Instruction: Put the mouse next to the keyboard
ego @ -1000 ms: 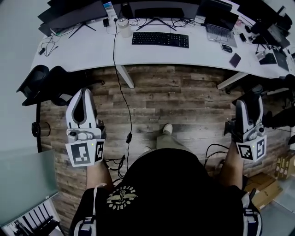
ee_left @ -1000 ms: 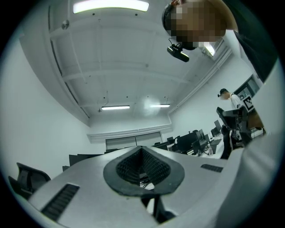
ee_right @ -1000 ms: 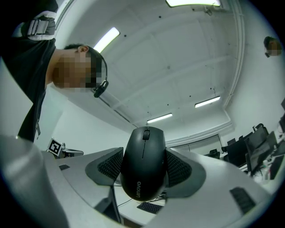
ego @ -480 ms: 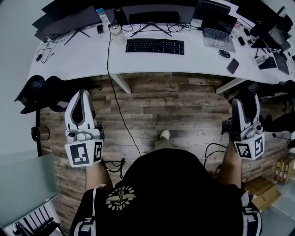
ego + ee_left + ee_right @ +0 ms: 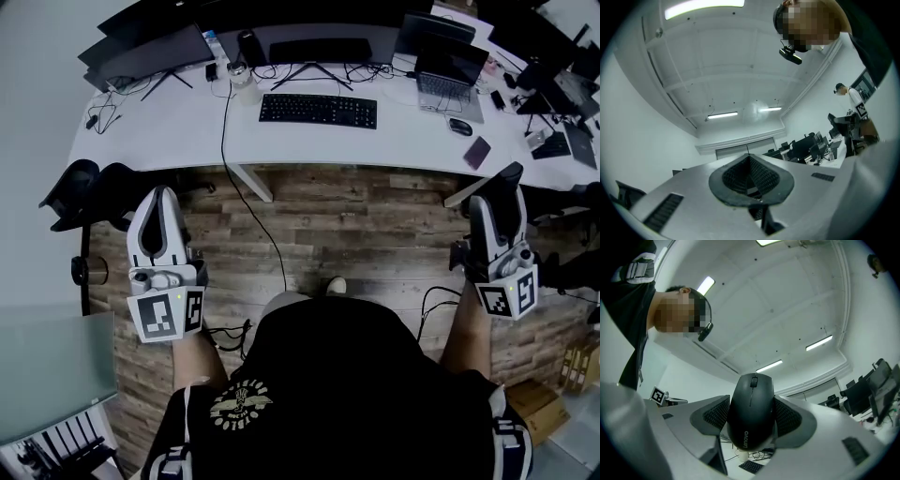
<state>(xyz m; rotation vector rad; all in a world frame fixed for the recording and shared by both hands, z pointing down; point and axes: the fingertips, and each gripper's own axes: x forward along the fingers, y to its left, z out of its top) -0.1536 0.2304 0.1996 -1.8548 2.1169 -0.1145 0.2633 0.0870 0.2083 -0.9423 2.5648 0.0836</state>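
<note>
So we clamp the mouse [image 5: 751,411] in our right gripper [image 5: 495,199], well short and right of the keyboard [image 5: 319,110]; left gripper [image 5: 750,178] jaws together, empty.

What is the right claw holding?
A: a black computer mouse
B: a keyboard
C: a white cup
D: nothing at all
A: in the right gripper view, the right claw is closed on a black plastic computer mouse, which sits squeezed between its two sides.
</note>
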